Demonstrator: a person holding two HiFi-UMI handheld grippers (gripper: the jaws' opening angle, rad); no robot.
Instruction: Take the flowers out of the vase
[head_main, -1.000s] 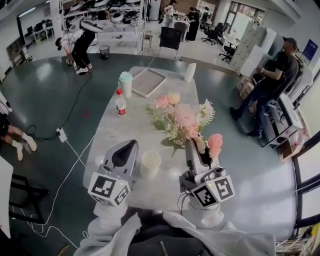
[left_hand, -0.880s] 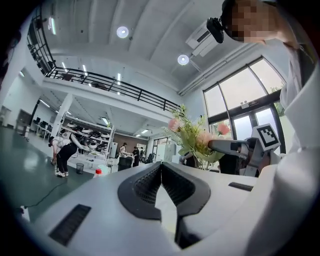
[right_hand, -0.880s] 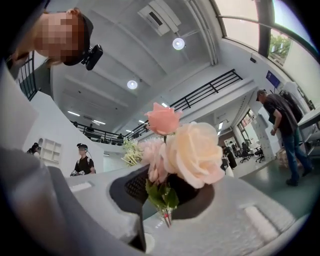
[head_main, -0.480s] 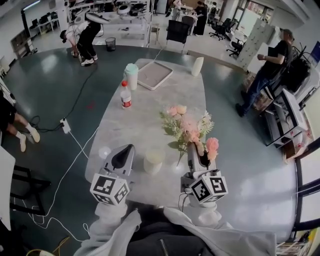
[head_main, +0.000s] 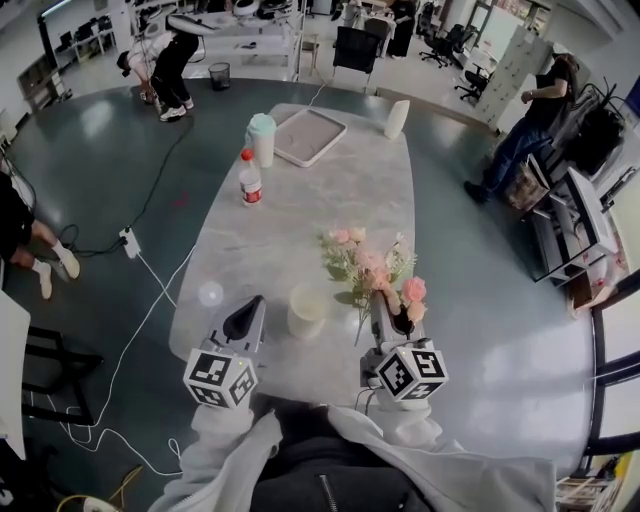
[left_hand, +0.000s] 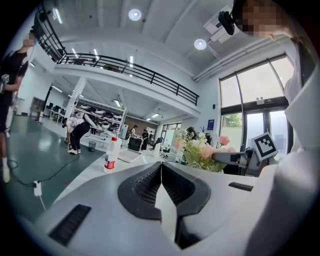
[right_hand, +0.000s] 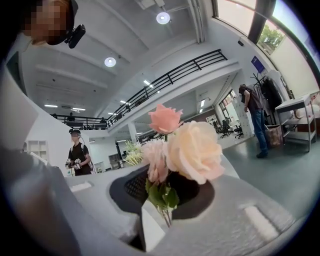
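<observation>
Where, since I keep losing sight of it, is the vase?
Head view: the white vase stands on the table between the left hand-held gripper and the right hand-held gripper, which holds the flowers.

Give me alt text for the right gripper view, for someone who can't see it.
The right claw is shut on the stems of pink flowers, whose blooms fill the middle of the frame. Behind is a bright hall with a railed balcony, one person standing at the right, another at the left.
</observation>
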